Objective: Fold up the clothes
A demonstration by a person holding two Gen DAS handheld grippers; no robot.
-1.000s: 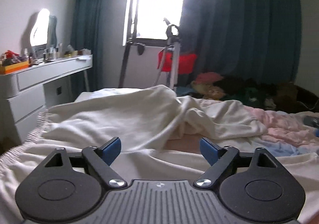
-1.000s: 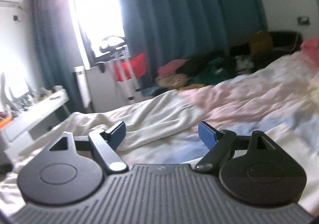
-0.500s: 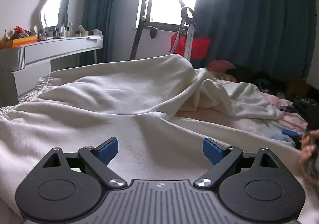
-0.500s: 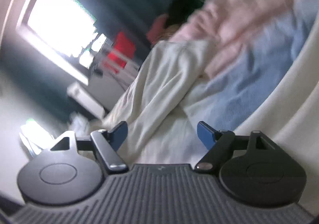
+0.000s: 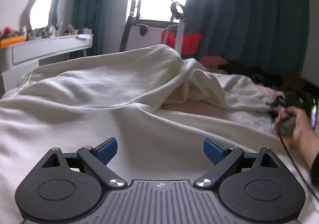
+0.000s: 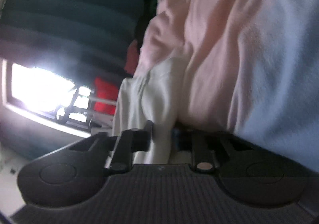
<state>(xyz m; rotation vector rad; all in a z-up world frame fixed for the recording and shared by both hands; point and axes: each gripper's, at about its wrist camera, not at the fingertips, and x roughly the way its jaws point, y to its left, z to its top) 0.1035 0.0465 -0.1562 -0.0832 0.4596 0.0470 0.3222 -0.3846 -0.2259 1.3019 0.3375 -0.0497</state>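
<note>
Cream garment [image 6: 157,104] blurrily pinched in right gripper [image 6: 162,136]; left gripper [image 5: 159,150] spread wide, empty.

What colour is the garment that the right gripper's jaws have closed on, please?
Cream garment, clearest in the left wrist view.

No readable text, labels, brands or numbers in either view, small items on the dresser [image 5: 49,44] at left of the frame too blurred to read
</note>
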